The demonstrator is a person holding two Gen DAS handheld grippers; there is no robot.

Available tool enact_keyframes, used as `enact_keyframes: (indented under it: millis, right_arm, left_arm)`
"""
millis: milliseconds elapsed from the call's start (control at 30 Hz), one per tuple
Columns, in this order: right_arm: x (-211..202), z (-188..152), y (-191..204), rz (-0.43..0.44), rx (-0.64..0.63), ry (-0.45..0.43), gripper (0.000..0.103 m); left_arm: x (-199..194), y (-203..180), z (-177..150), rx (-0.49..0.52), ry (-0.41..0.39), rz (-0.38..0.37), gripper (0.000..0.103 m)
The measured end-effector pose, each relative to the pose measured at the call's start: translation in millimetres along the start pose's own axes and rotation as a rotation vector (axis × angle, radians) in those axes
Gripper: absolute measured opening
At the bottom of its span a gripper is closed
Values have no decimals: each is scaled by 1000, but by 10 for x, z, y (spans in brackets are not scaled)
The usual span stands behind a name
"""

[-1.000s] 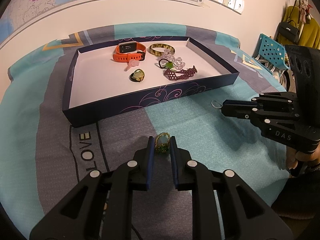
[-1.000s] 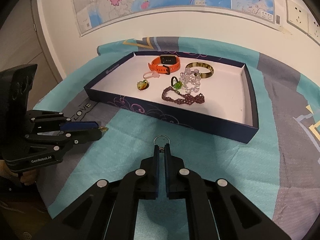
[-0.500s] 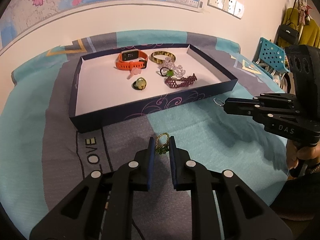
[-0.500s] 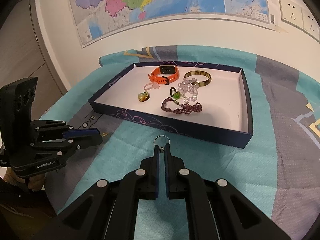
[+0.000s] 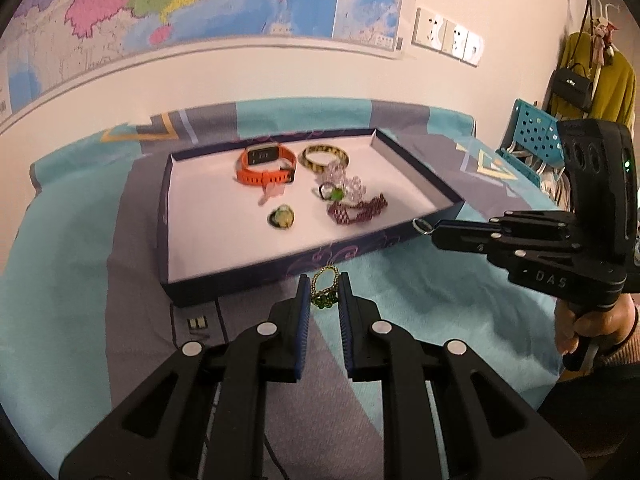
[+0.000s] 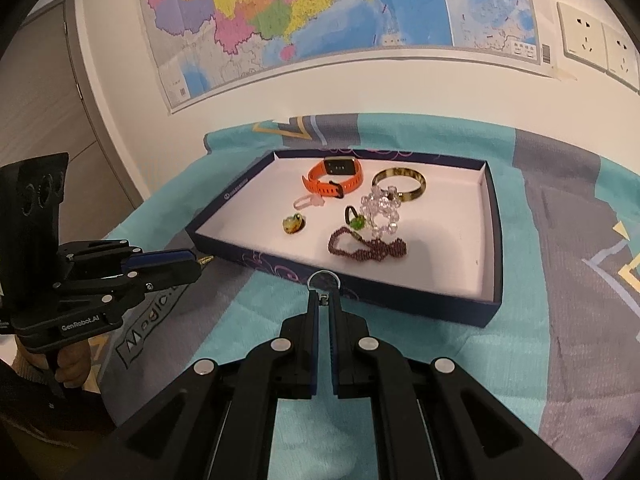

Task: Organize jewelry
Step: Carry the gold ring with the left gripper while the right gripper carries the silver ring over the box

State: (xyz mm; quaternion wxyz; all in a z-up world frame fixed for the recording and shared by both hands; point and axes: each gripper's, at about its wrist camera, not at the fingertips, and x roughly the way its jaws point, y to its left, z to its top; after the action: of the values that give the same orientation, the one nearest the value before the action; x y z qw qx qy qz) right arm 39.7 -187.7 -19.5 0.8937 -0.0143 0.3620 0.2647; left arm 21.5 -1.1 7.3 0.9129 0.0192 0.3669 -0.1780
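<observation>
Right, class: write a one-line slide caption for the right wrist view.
Right gripper pinches a silver ring before the jewelry tray; left gripper holds a gold piece alongside.

My left gripper (image 5: pixel 324 292) & right gripper (image 6: pixel 324 300) angle downward, jaws closed, each gripped by a hand (image 5: pixel 588 328).

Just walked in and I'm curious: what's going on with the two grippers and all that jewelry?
A person is sorting jewelry into a dark blue tray. The left gripper is shut on a gold and green beaded piece, the right gripper on a silver ring. Both hover at the tray's near edge; neither piece is in yet.
</observation>
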Motion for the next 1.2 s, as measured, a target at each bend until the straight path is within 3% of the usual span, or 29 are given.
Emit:
enact_keyframes:
  millis: [467,1200]
  right_arm:
    - [59,150,-47,11,7,-26,3]
    - [87,300,-61,7,-12,-44,3]
  left_arm:
    - [-1,27,237,-7,-51,13,14]
    - [71,22,369,-2,-67,22,14]
